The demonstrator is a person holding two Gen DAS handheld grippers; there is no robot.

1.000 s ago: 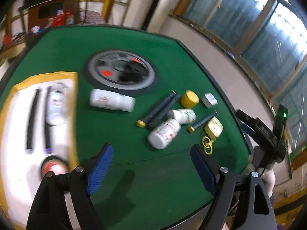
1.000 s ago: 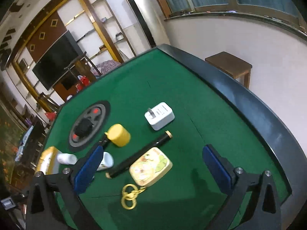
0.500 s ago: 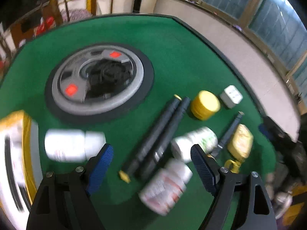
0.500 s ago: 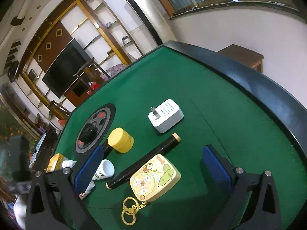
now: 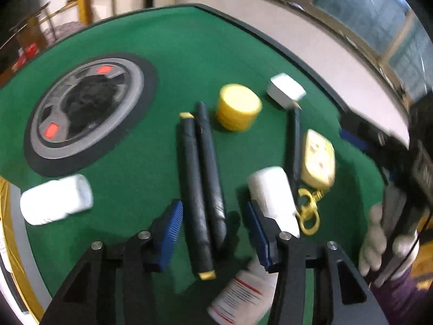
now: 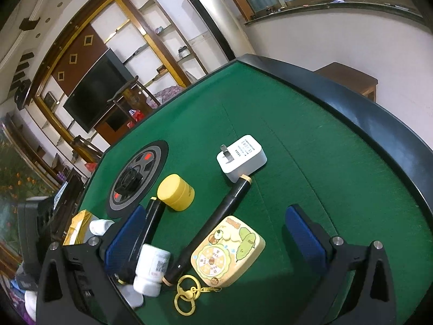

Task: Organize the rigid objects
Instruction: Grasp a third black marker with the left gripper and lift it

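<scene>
In the left wrist view my left gripper (image 5: 213, 222) is open, its blue pads on either side of two black pens (image 5: 201, 178) lying side by side on the green table. A white bottle (image 5: 270, 192) lies just right of the right pad, another (image 5: 240, 295) lies below it, and a third (image 5: 54, 200) lies at the left. My right gripper (image 6: 216, 235) is open and empty above a yellow cartoon case (image 6: 227, 252) with gold rings (image 6: 186, 298) and a third black pen (image 6: 211, 227).
A yellow jar (image 5: 238, 107) and a white plug adapter (image 6: 240, 157) lie farther back. A round grey and black panel (image 5: 84, 108) is set in the table. A white tray with a yellow border (image 5: 10, 243) is at the left. The black table rim (image 6: 379, 113) curves on the right.
My left gripper moved forward and down over the two black pens, and its jaws narrowed around them. My right gripper moved slightly closer to the case and pen.
</scene>
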